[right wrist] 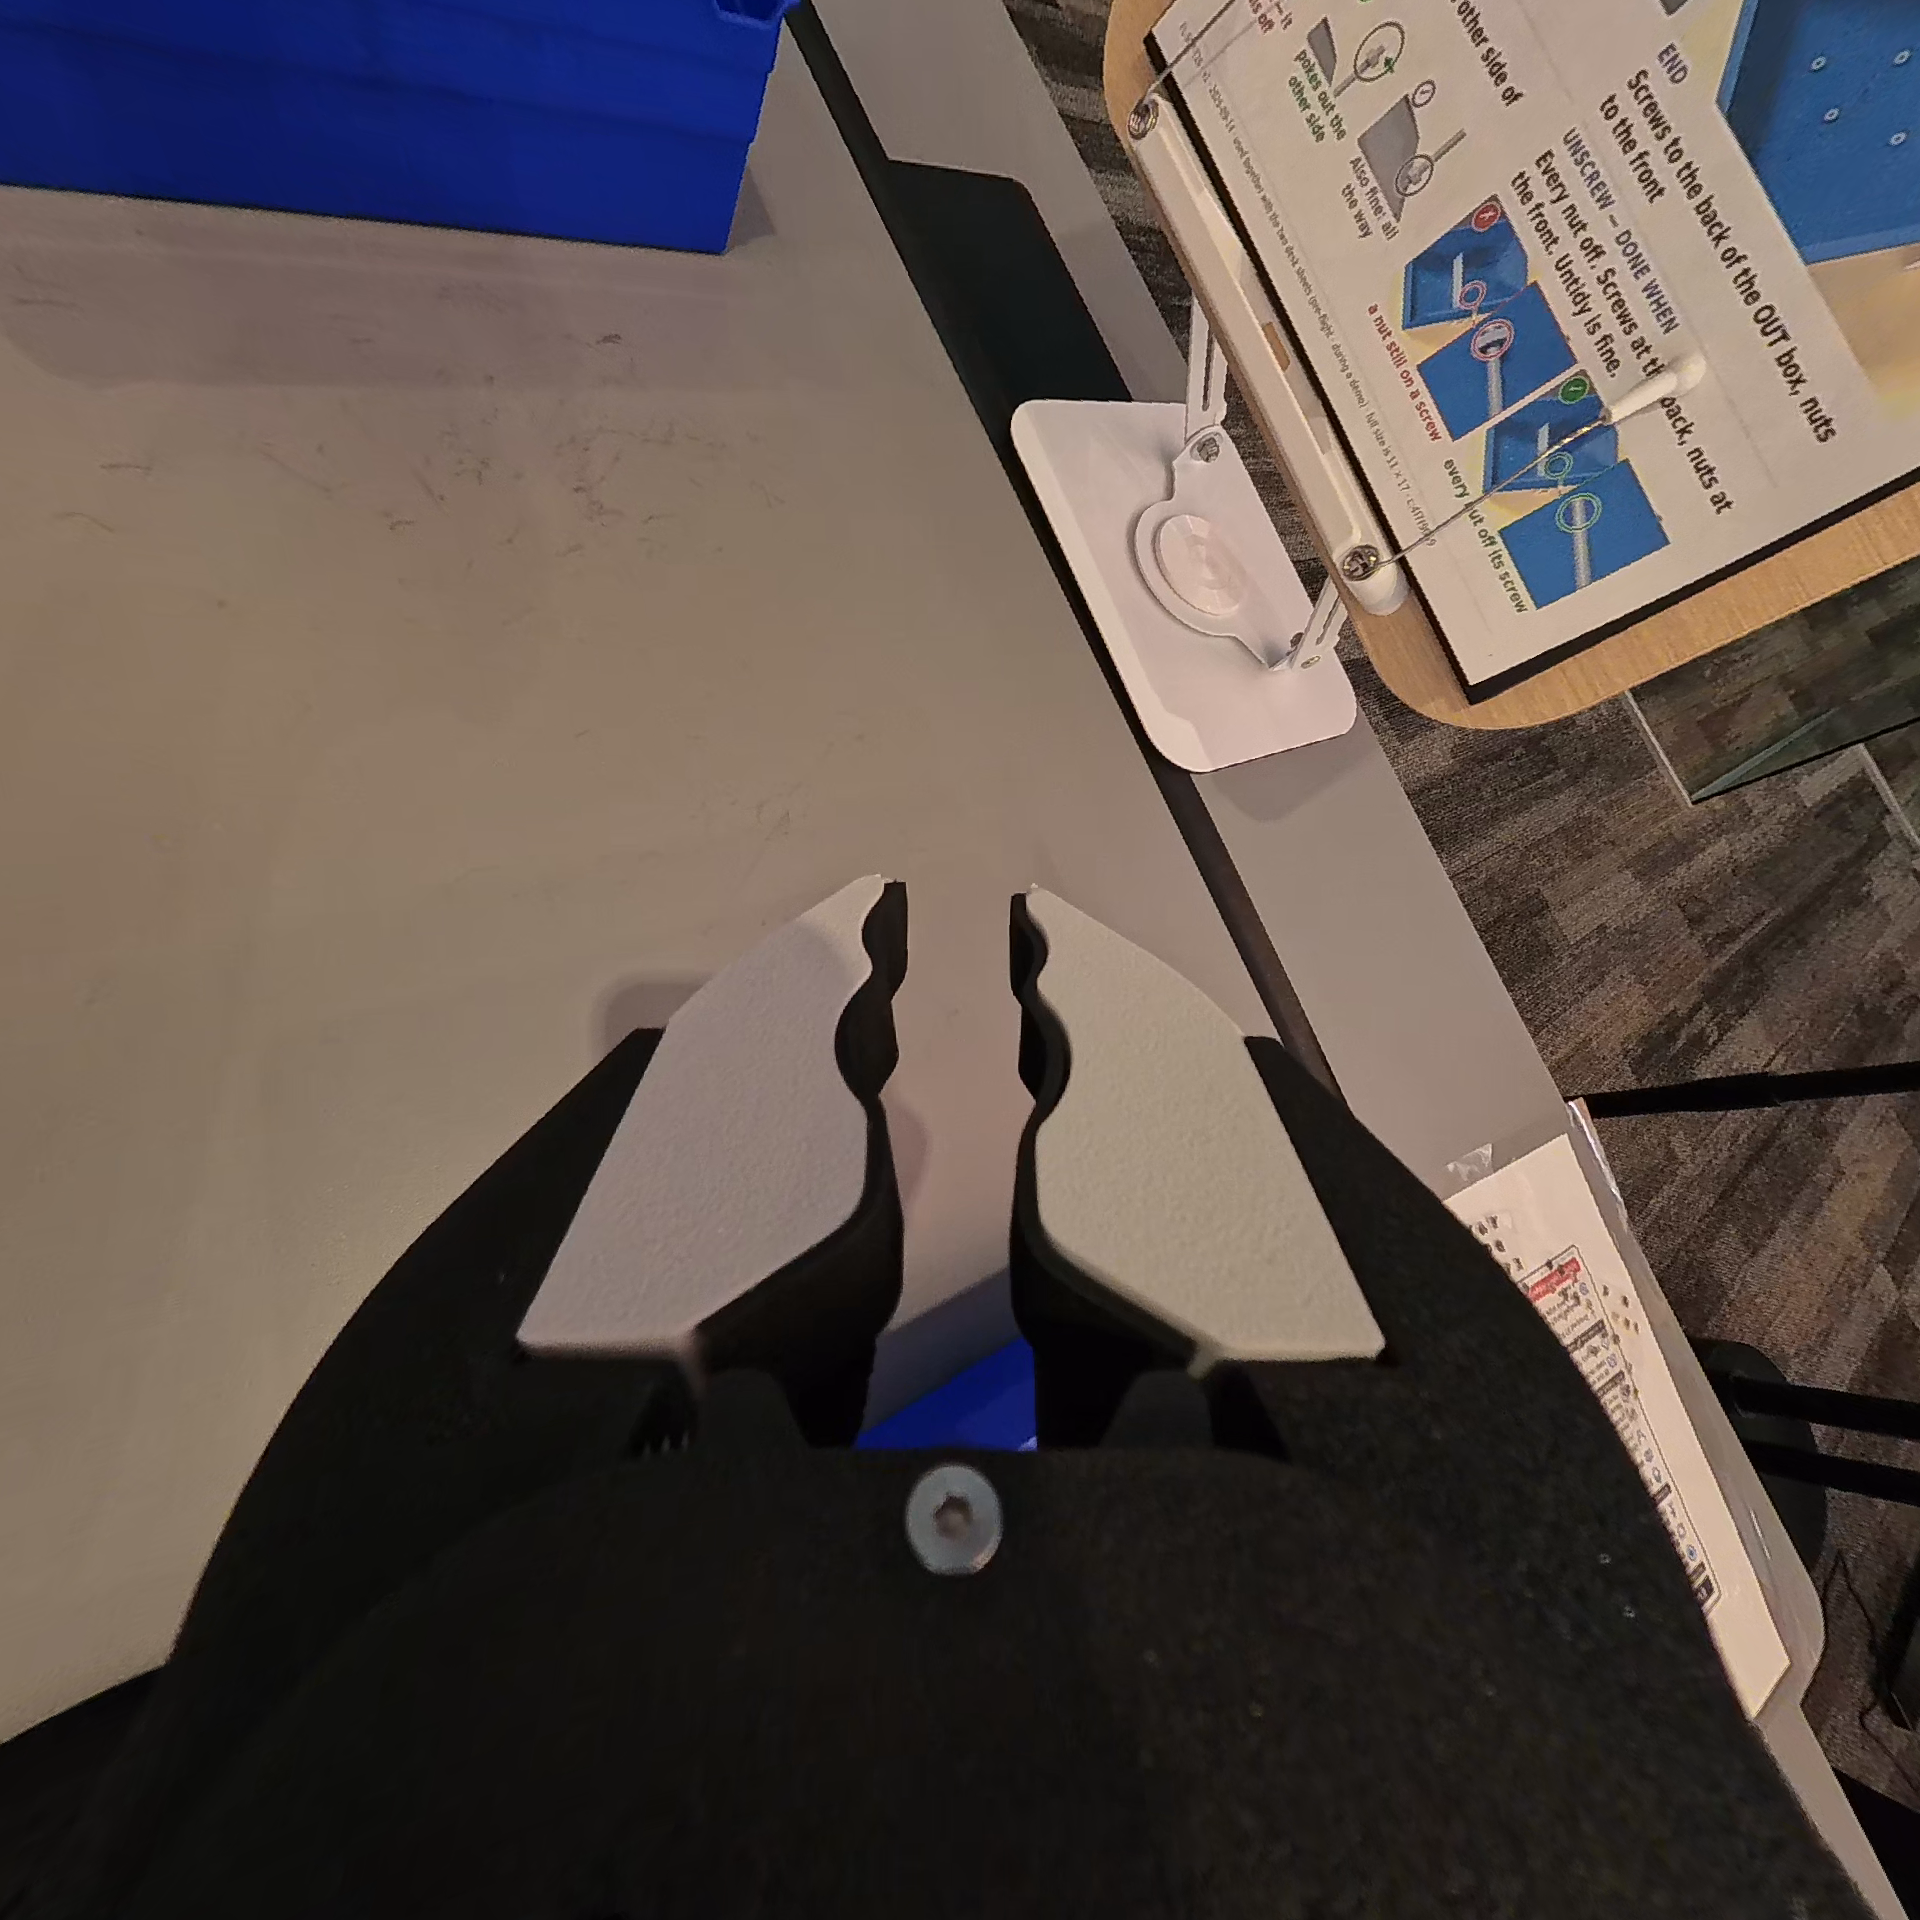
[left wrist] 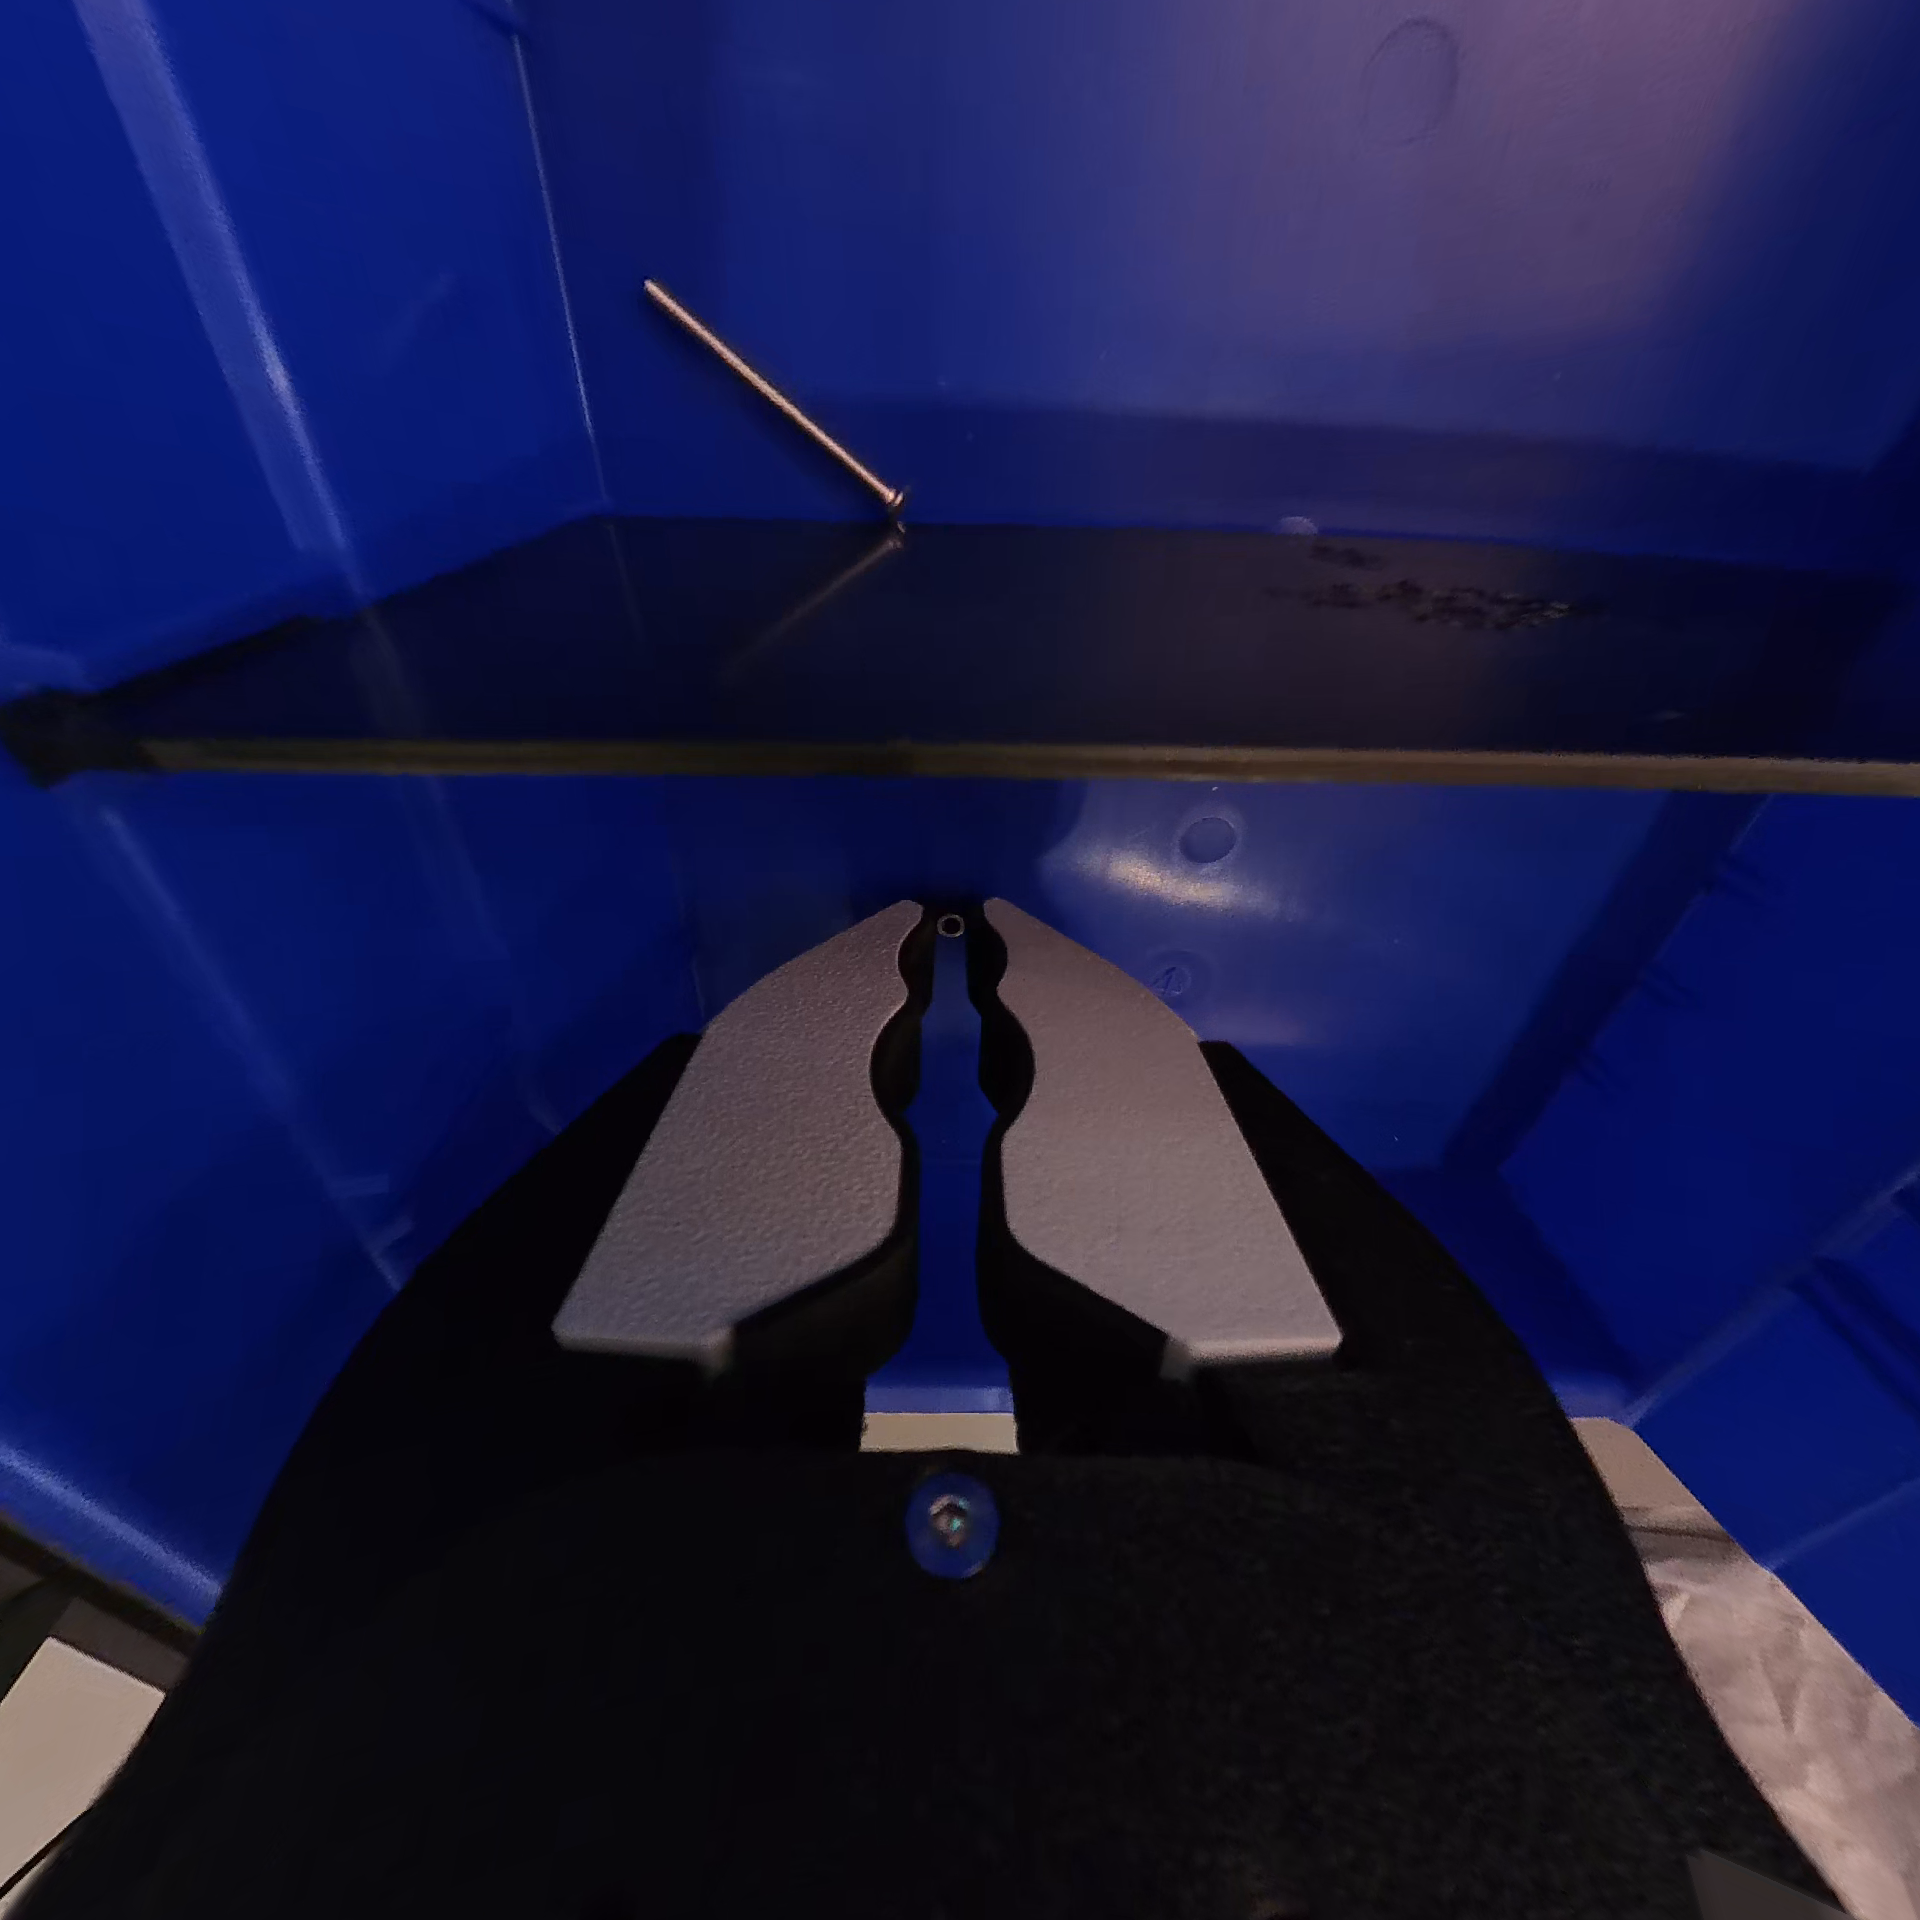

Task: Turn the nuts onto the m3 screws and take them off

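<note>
A tiny silver nut point(left wrist: 950, 926) sat pinched at the tips of the left hand-held gripper point(left wrist: 952, 914), mid-frame inside a blue bin point(left wrist: 312, 935). At upper left a long thin screw point(left wrist: 771, 396) leaned past a dark divider point(left wrist: 1039, 764). The right hand-held gripper point(right wrist: 958, 896) hung apart and empty over the grey desk point(right wrist: 416, 675).

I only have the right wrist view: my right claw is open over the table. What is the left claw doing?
Observer: The left claw is inside the blue bin, with its tips apparently closed on a small nut.
Operator: Any screw near it?
Observer: One long screw leans against the bin's back wall, beyond a black divider.
Operator: Is there a nut on that screw?
Observer: None that I can see along its shaft.
</note>
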A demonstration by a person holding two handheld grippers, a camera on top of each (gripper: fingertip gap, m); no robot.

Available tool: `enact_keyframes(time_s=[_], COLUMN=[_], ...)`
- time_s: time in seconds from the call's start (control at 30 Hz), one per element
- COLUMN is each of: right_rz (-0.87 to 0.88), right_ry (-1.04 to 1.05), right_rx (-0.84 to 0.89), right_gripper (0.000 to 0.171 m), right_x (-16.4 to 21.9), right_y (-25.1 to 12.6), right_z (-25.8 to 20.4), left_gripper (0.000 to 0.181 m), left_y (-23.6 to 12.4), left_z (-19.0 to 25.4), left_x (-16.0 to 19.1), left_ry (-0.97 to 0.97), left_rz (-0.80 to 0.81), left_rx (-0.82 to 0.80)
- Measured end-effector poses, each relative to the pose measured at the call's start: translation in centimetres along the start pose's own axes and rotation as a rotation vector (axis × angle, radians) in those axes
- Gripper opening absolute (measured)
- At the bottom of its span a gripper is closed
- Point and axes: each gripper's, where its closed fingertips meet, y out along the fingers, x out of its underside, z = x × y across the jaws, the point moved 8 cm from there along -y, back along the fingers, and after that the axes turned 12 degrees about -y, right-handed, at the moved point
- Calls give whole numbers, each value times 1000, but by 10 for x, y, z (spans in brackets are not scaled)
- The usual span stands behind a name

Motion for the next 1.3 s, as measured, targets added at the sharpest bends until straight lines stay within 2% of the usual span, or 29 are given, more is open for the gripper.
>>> enact_keyframes(time_s=[0.47, 0.6, 0.7, 0.83, 0.93, 1.0, 1.1, 1.2, 1.3], right_rz=[-6, -18, -22, -25, -29, -34, -33, -40, -46], right_ry=[0, -4, -3, -5, -7, -10, -11, -16, -23], right_rx=[0, 0, -3, -4, -3, -2, -6, -10, -13], right_gripper=[19, 19, 19, 19, 19, 19, 19, 19, 19], right_x=[1, 2, 3, 3, 3, 3, 3, 2, 2], right_y=[0, 1, 3, 3, 3, 2, 2, 3, 3], right_z=[0, 0, 0, 0, 0, 0, -1, -2, -3], left_gripper=[5, 5, 5, 5, 5, 5, 5, 5, 5], left_y=[-5, -31, -68, -120, -133, -122, -83, -47, -25], left_z=[2, 5, 22, 80, 153, 207, 275, 310, 326], left_x=[4, 13, 24, 42, 58, 69, 84, 91, 92], left_ry=[18, 16, 63, 292, 570, 781, 1011, 1107, 1135], left_rz=[-18, 56, 210, 466, 520, 469, 315, 245, 204], left_rx=[-2, -25, 6, 132, 240, 281, 288, 198, 181])
